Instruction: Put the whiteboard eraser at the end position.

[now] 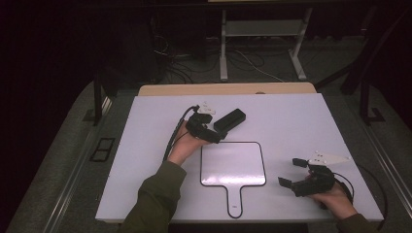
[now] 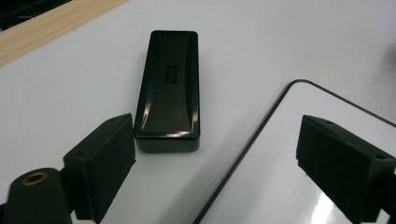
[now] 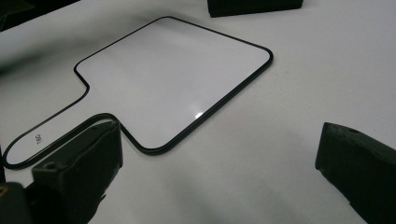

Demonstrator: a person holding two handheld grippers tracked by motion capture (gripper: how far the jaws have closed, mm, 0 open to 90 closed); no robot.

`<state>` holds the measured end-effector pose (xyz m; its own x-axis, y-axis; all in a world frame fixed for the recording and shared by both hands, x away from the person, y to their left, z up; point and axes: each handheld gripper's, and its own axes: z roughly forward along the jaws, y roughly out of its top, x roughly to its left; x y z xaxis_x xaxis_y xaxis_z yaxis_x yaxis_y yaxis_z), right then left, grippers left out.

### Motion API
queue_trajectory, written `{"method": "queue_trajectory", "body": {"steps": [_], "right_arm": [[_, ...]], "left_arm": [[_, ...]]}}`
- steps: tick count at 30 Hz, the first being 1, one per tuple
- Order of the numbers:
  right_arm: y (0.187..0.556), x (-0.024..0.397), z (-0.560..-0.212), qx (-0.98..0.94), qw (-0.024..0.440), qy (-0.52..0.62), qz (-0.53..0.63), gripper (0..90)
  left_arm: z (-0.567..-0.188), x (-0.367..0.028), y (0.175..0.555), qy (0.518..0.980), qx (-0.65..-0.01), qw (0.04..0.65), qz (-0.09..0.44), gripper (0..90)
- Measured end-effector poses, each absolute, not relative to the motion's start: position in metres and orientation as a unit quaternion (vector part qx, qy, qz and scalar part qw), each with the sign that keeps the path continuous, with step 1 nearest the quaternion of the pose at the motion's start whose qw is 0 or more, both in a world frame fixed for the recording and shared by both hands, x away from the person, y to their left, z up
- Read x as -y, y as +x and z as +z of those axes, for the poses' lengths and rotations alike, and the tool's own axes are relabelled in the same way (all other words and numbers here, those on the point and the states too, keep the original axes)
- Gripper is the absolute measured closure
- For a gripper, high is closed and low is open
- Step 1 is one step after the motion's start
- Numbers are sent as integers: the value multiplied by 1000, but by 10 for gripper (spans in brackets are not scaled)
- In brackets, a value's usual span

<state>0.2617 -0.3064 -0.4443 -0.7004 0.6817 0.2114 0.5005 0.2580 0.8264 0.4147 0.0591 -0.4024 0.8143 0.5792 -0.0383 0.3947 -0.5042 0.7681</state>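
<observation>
I find my left claw [image 1: 219, 137] standing wide with nothing between its jaws; the black eraser block [image 2: 169, 88] lies flat on the white tabletop [image 1: 291, 121] just beyond its jaw tips, apart from both pads. The paddle-shaped whiteboard [image 1: 233, 164] lies just beside the block, handle toward me. My right claw [image 1: 290, 172] rests wide and empty near the tabletop's right edge, well apart from the block

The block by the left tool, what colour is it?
Glossy black block; the left gripper view shows it best.
</observation>
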Motion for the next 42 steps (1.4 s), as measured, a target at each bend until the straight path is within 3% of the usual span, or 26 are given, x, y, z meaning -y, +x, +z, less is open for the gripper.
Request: {"method": "queue_trajectory", "body": {"steps": [12, 42], "right_arm": [[261, 306, -444, -788, 97, 377, 478, 0], [260, 306, -444, -787, 99, 376, 478, 0]], "left_arm": [[-406, -81, 383, 849, -294, 422, 118, 1], [-415, -127, 310, 827, -286, 468, 126, 0]]}}
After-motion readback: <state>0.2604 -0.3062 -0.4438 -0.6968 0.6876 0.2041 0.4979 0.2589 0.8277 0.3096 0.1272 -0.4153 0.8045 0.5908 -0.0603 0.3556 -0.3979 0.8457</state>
